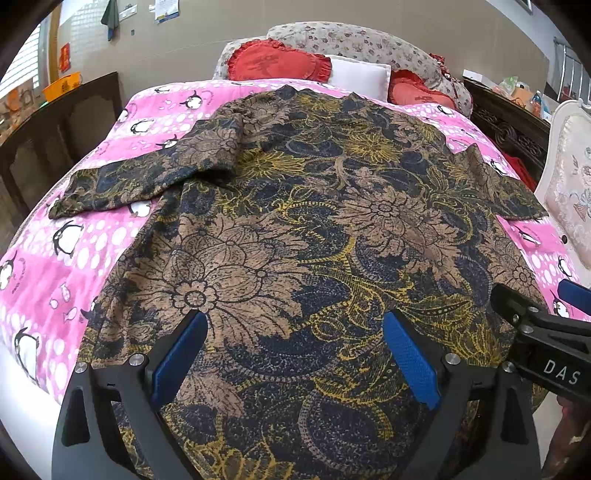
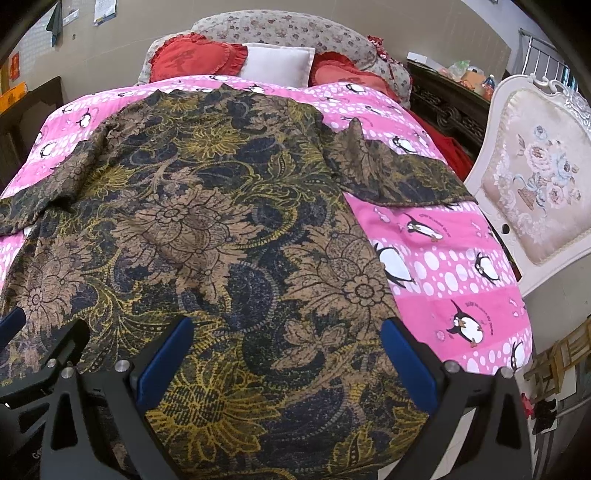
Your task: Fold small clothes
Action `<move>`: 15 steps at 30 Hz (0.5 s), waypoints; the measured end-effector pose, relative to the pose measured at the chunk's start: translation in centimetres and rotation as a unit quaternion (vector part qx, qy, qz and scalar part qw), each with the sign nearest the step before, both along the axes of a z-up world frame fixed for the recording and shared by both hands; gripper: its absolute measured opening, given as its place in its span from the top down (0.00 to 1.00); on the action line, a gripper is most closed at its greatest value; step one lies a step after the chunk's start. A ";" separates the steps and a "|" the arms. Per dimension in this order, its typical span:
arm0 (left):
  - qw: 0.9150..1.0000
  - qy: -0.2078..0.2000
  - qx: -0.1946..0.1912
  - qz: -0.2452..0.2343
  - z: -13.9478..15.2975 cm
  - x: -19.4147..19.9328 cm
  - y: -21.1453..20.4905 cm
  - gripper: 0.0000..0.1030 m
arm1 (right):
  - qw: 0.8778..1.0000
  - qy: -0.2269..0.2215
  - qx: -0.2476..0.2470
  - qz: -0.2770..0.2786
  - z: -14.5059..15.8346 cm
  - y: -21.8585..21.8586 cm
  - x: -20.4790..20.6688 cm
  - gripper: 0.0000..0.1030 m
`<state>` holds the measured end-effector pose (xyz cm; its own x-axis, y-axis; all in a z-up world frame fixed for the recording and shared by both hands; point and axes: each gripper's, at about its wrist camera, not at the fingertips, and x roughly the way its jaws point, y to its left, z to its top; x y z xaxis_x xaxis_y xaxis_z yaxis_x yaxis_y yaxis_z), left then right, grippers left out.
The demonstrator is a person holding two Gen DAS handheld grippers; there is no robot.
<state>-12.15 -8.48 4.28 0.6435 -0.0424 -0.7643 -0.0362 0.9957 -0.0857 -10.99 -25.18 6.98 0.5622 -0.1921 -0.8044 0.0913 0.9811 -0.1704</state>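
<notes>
overhead, both grippers, left gripper (image 1: 295,354) and right gripper (image 2: 288,362), jaws apart

Beige wall (image 2: 332,14), white chair (image 2: 535,177)

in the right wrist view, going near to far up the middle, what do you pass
right gripper with its jaws open → floral garment spread flat → pink penguin blanket → white pillow → flowered bolster → wall
</notes>
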 end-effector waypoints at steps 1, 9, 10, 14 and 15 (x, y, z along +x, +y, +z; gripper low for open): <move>1.000 0.000 0.001 0.000 0.0 -0.1 0.0 0.22 | 1.000 0.000 0.001 0.000 0.0 0.0 0.0 0.00; 1.000 0.004 0.006 -0.001 -0.2 -0.1 -0.2 0.22 | 1.000 0.001 0.007 -0.004 -0.2 -0.3 0.0 0.00; 1.000 0.003 0.007 -0.002 -0.2 -0.1 -0.2 0.22 | 1.000 0.001 0.007 -0.003 -0.2 -0.3 0.1 0.00; 1.000 0.006 0.011 -0.007 -0.5 -0.1 -0.7 0.22 | 1.000 0.002 0.009 -0.005 -0.3 -0.6 0.1 0.00; 1.000 0.007 0.011 -0.008 -0.6 0.0 -0.7 0.22 | 1.000 0.003 0.009 -0.006 -0.3 -0.6 0.2 0.00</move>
